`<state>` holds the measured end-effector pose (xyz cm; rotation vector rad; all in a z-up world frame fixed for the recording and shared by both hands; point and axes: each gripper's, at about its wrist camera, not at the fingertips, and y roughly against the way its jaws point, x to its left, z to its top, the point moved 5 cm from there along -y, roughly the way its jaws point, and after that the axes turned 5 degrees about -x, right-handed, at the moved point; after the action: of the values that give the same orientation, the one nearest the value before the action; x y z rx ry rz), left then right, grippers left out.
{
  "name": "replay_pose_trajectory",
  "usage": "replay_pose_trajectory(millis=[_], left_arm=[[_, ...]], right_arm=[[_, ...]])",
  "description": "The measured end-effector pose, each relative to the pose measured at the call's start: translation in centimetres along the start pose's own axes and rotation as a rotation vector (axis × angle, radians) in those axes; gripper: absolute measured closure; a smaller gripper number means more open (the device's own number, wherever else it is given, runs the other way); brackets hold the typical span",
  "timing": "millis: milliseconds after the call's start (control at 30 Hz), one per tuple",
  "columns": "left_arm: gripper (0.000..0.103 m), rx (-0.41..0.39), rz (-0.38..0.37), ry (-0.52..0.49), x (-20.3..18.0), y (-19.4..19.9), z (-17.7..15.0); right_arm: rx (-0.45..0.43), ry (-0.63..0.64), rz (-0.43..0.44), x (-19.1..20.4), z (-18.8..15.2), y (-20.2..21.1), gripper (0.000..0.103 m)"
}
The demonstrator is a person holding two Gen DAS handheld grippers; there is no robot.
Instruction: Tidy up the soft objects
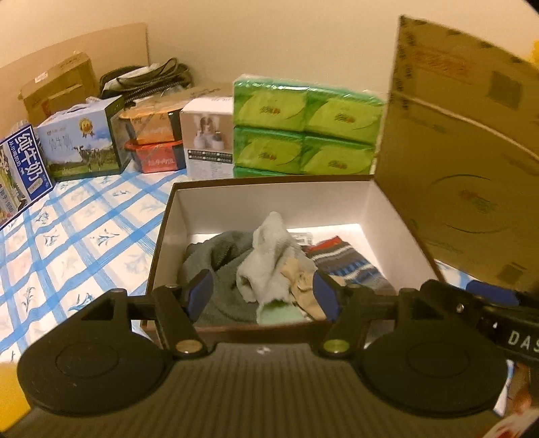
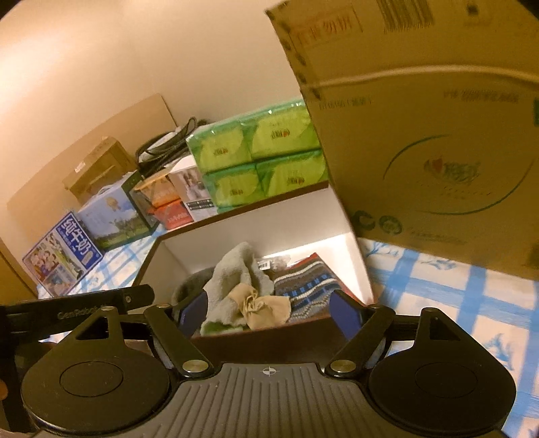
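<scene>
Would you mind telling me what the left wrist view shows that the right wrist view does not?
Only the left wrist view shows the box's whole floor, with the dark grey cloth spread out, and the left claw, open. Only the right wrist view shows the carton's barcode label and the right claw, open. Both share the pale towel, beige pouch, striped sock and green tissue packs.

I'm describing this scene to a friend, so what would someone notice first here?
Probably the open brown box in the middle of the blue-checked tablecloth, with a pale green towel heaped over a grey cloth and a striped sock beside it. Behind it stands a bright green stack of tissue packs, and a big cardboard box looms on the right.
</scene>
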<state>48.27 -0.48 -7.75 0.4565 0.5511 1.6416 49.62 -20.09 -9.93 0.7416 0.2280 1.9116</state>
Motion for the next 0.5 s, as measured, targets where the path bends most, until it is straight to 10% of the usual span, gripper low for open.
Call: replay_pose_trajectory(millis=[500], left_arm=[[0.032,-0.067,-0.134,-0.044,0.2,13.4,-4.9]], right_arm=[[-0.060,0.053,-0.032,3.4,-4.9,12.4,0.018]])
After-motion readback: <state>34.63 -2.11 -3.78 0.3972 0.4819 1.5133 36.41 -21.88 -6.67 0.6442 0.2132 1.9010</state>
